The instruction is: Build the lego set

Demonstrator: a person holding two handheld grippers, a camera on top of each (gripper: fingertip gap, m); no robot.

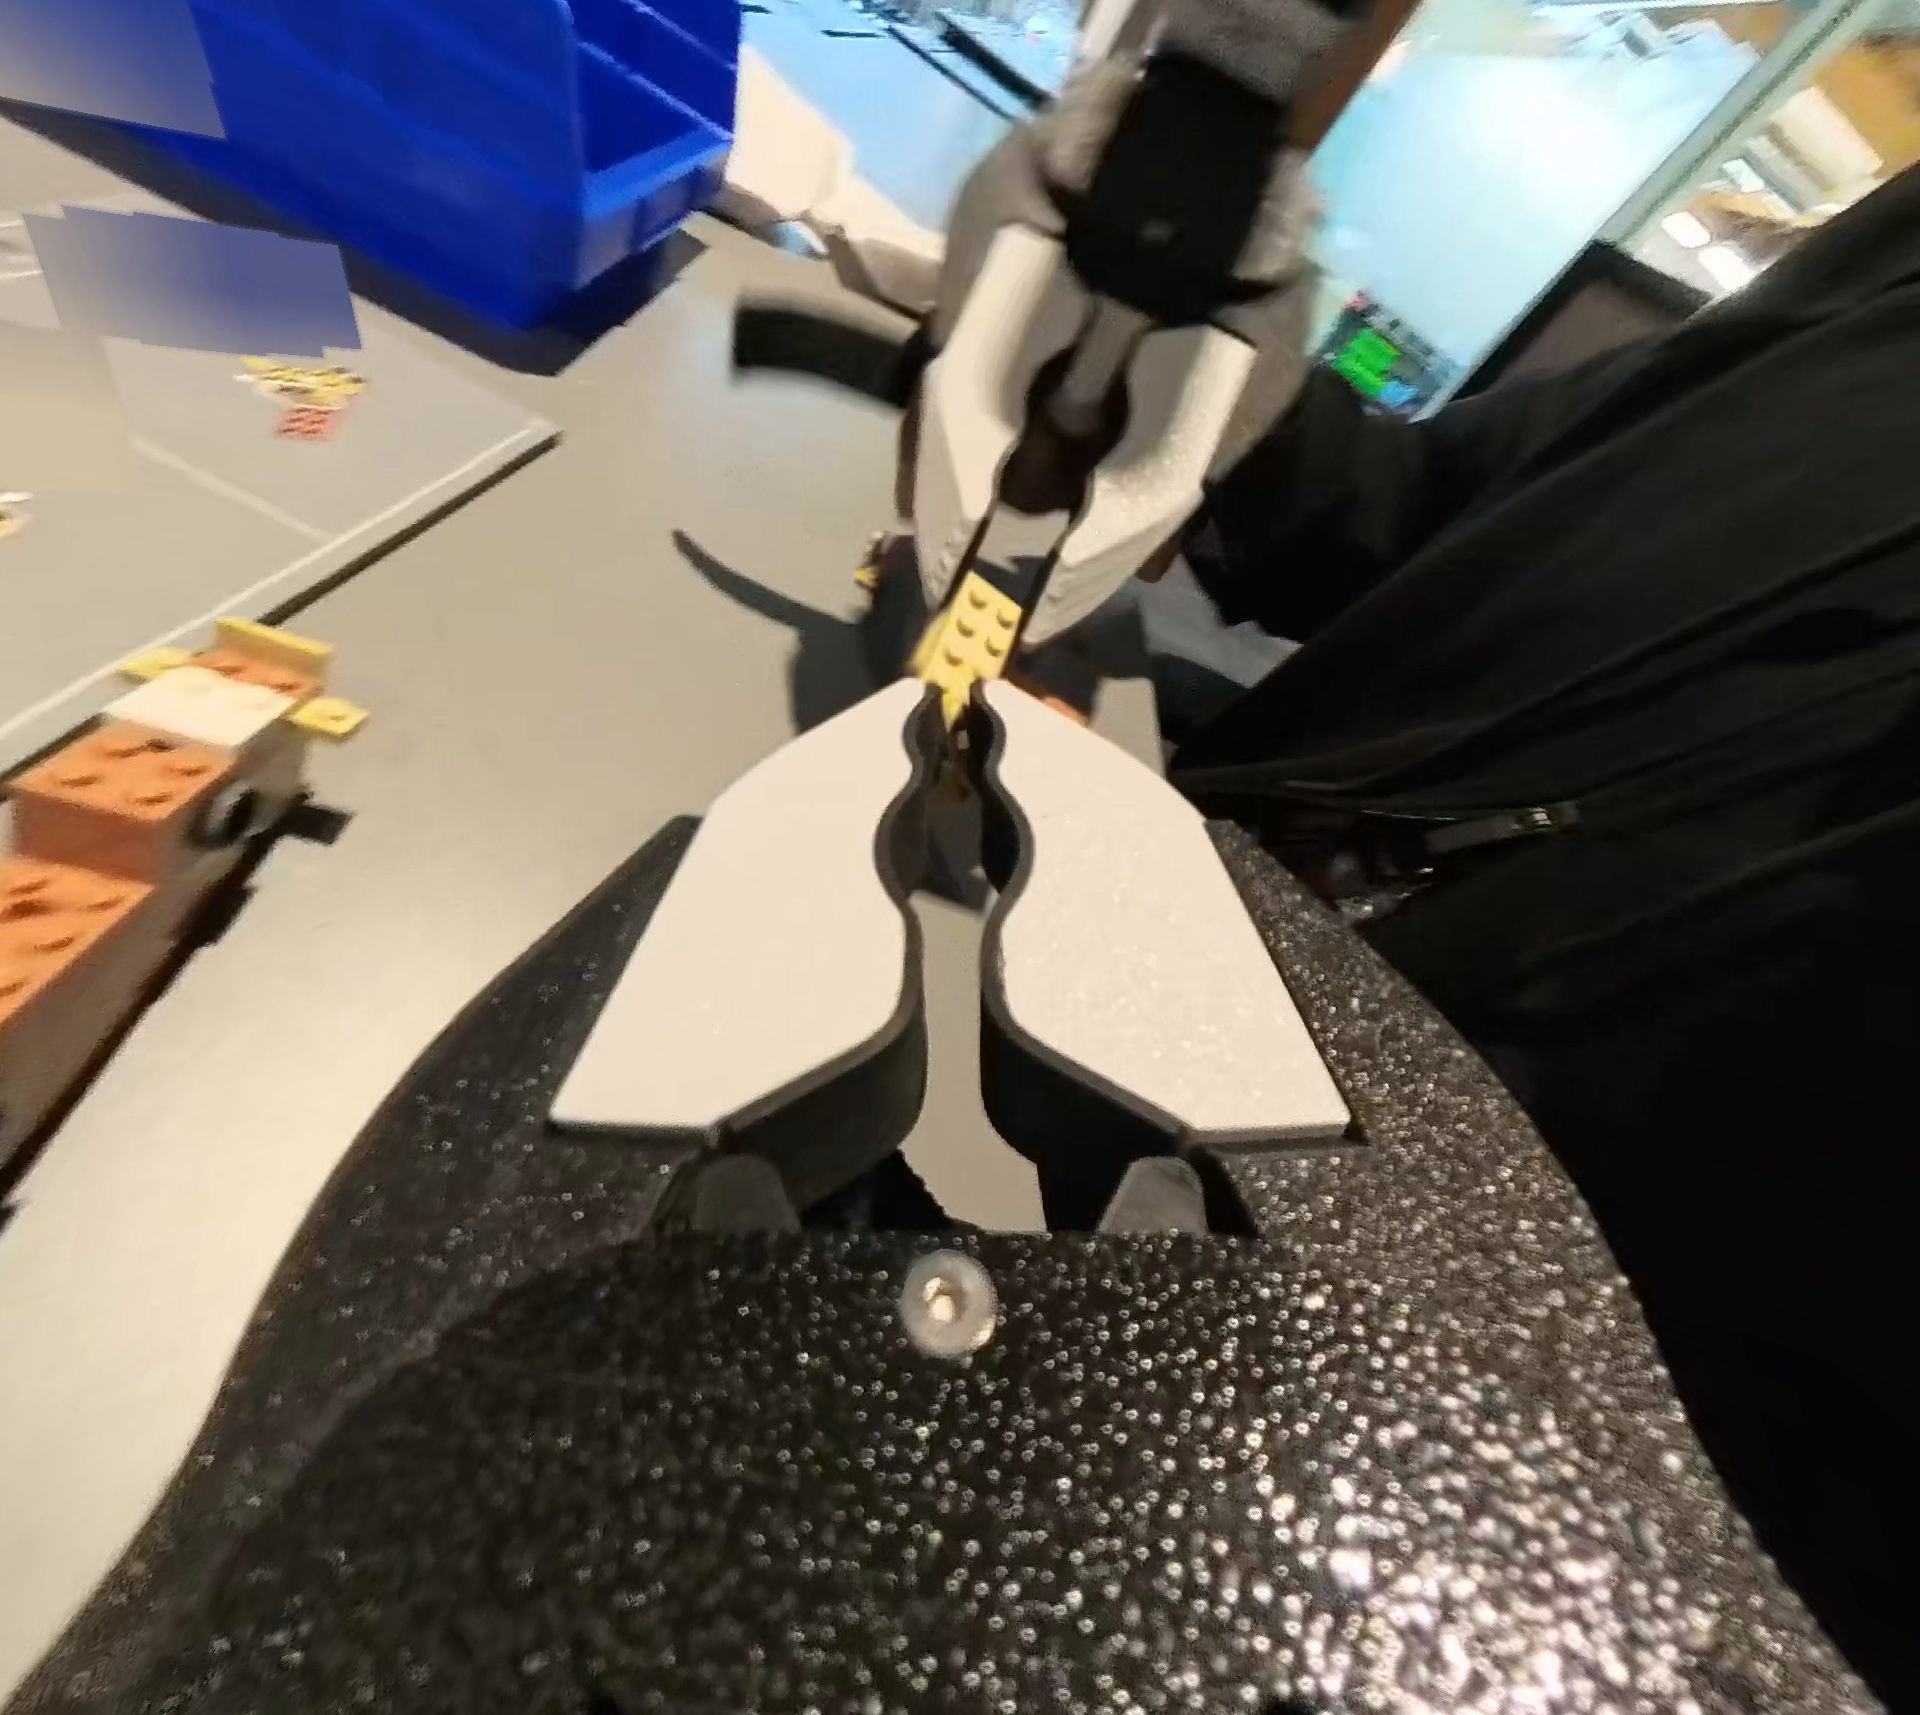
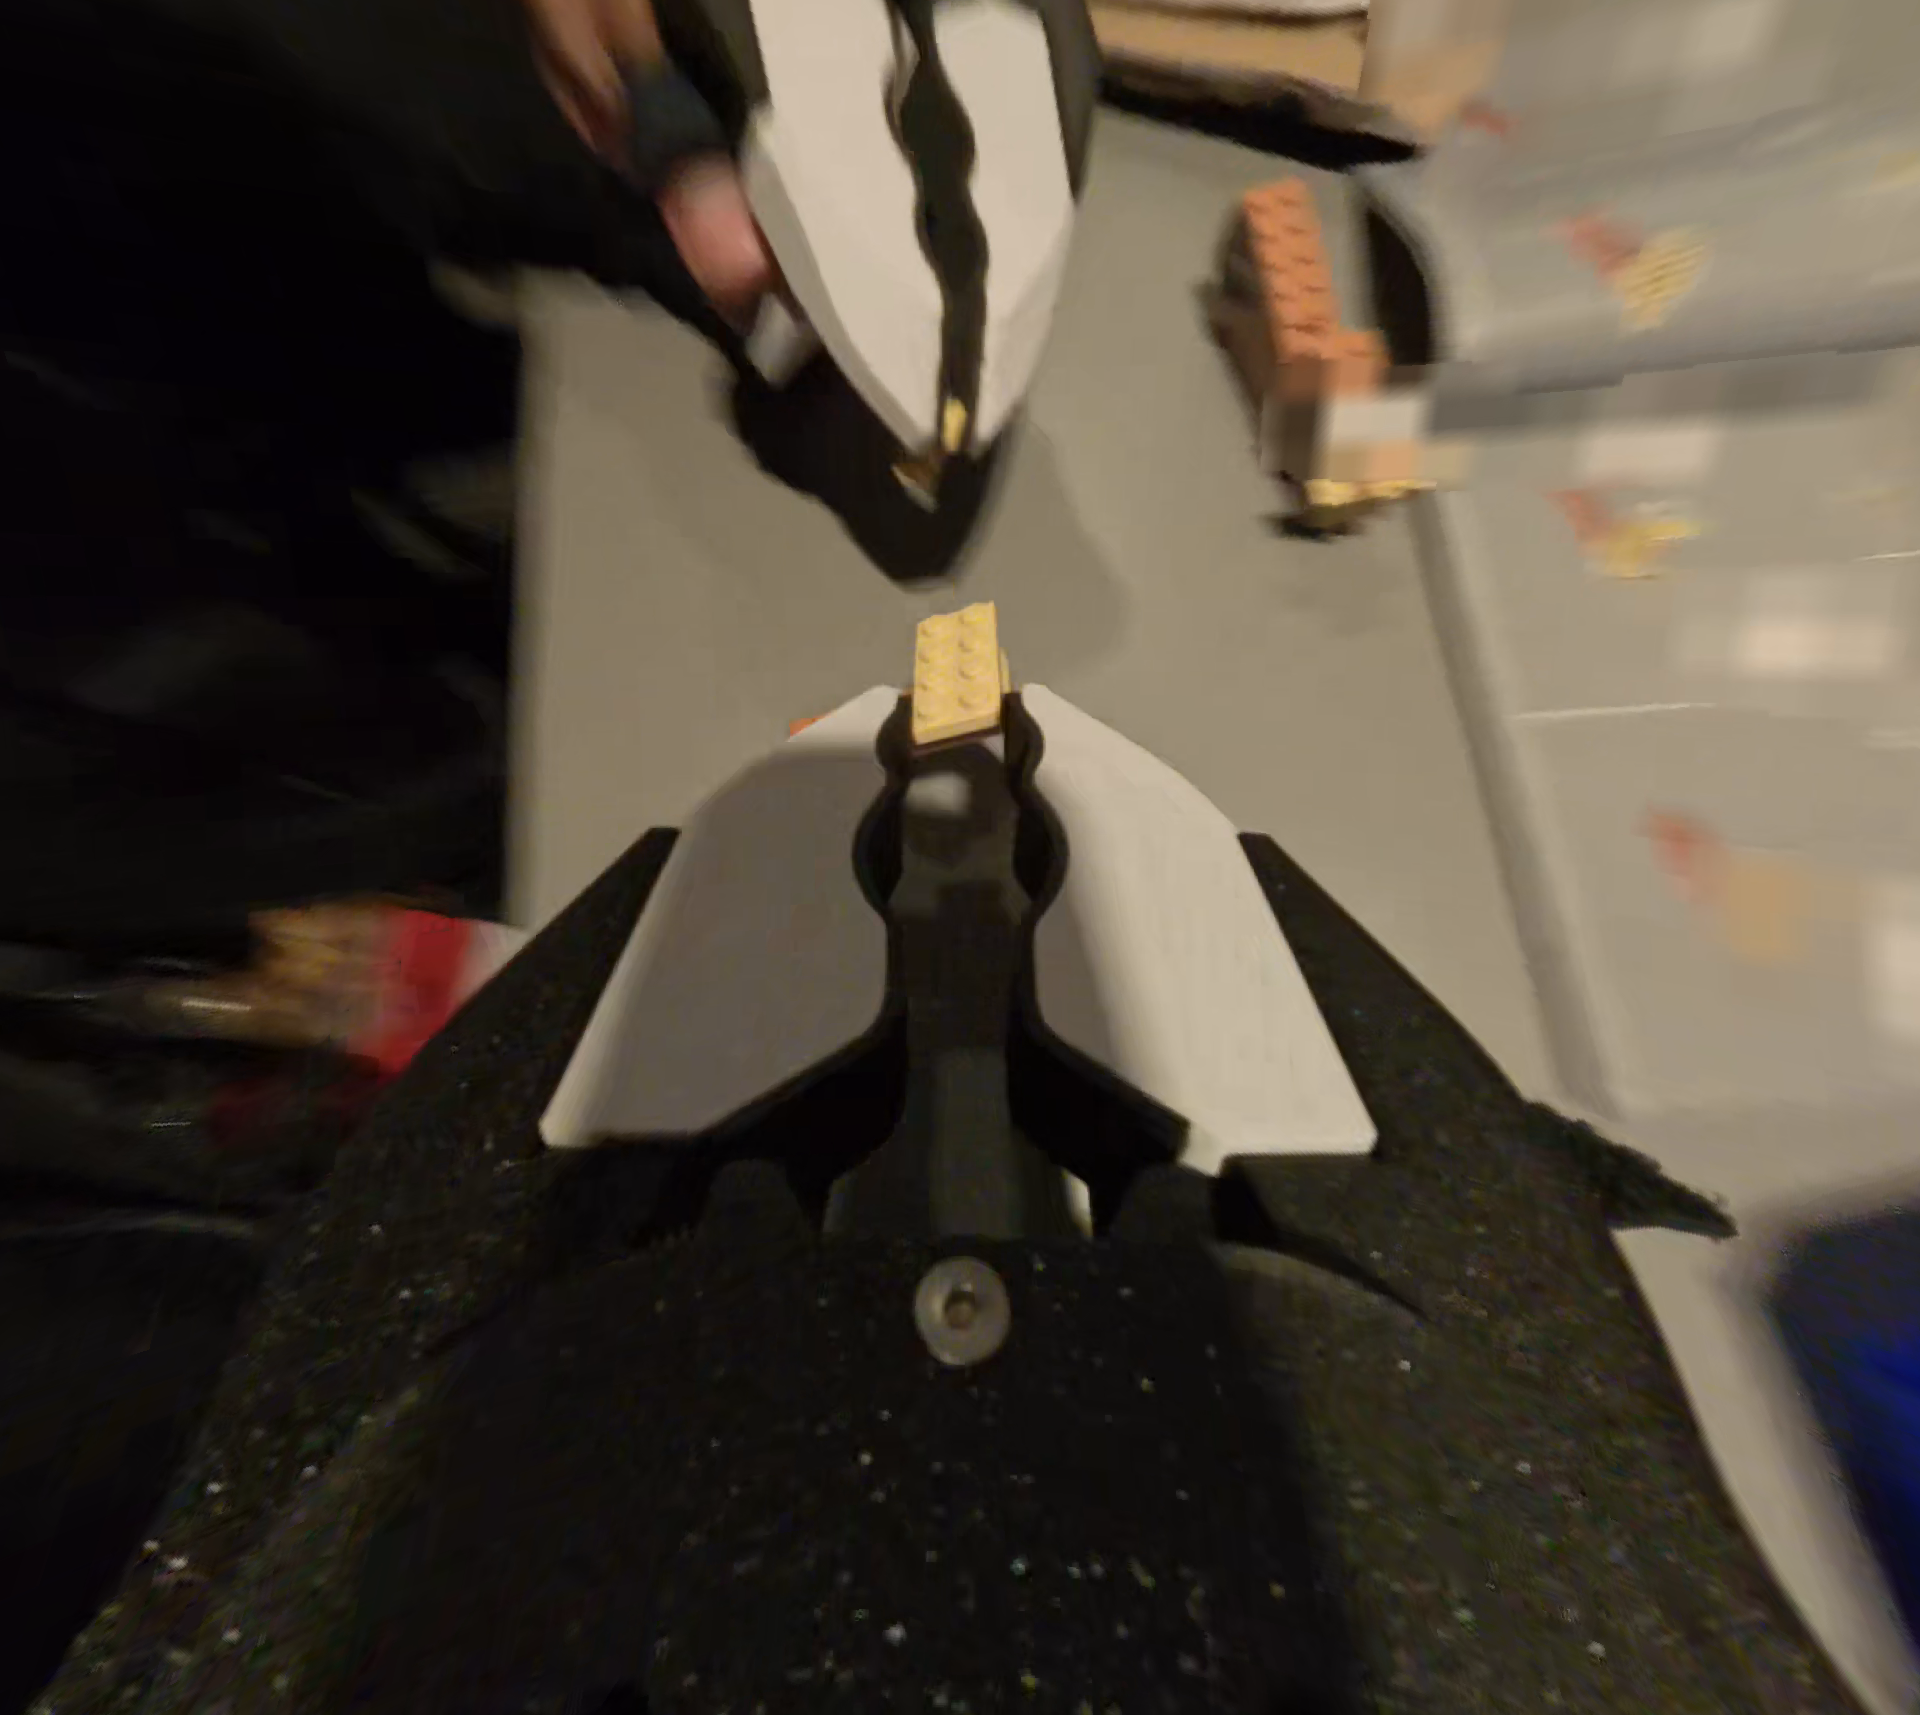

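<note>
Left gripper [image 1: 954, 709] nearly closed, tips pinching a small yellow piece [image 1: 951, 701], only a sliver of which shows between the fingers; the same gripper appears farther off in the right wrist view, tips down, with a yellow bit at its tip [image 2: 951, 418]. Right gripper [image 2: 961, 715] clenched on a yellow studded plate [image 2: 961, 673], two studs wide, studs up, sticking forward past the fingertips; in the left wrist view that plate [image 1: 971, 637] sits between the opposing gripper's tips. In the left wrist view the two yellow parts look touching or almost; in the right wrist view there is a clear gap between them, so contact cannot be told. Both held above a grey tabletop [image 1: 540, 585]. The partly built lego model [image 1: 156, 782], orange-brown bricks with a white section and yellow plates at one end, rests on the table well off to the side, also visible in the right wrist view [image 2: 1309, 335], blurred. Blue storage bins [image 1: 436, 55] behind it. Printed sheets [image 2: 1662, 522] lie on the table beside the model. A person's hand [image 2: 665, 138] grips the left gripper's handle; a black sleeve [image 1: 1610, 626] fills the side.
</note>
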